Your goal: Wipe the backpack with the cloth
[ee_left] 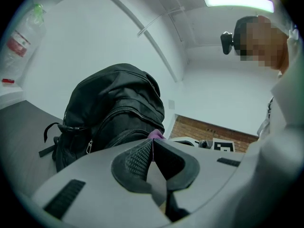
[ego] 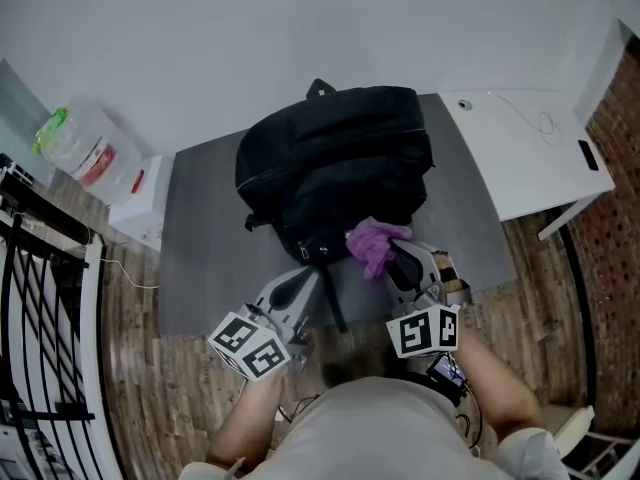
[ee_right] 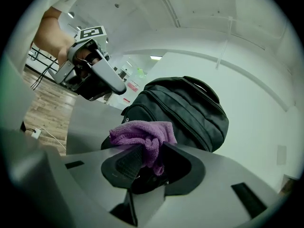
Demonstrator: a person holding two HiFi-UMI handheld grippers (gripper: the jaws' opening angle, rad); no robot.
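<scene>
Backpack (ego: 335, 163) sits toward the table's (ego: 200, 258) far edge, with bare grey top on both sides. Right gripper (ego: 393, 260) is clamped on the purple cloth (ego: 375, 243) at the backpack's near side. Left gripper (ego: 308, 276) has its jaws together, empty.

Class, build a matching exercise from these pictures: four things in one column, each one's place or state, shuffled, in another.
1 backpack
2 cloth
3 plastic bottle
4 left gripper

a jaws shut, empty
b on the grey table
c between the jaws of the right gripper
d on the white cabinet

Pairs: 1-b, 2-c, 3-d, 4-a
</scene>
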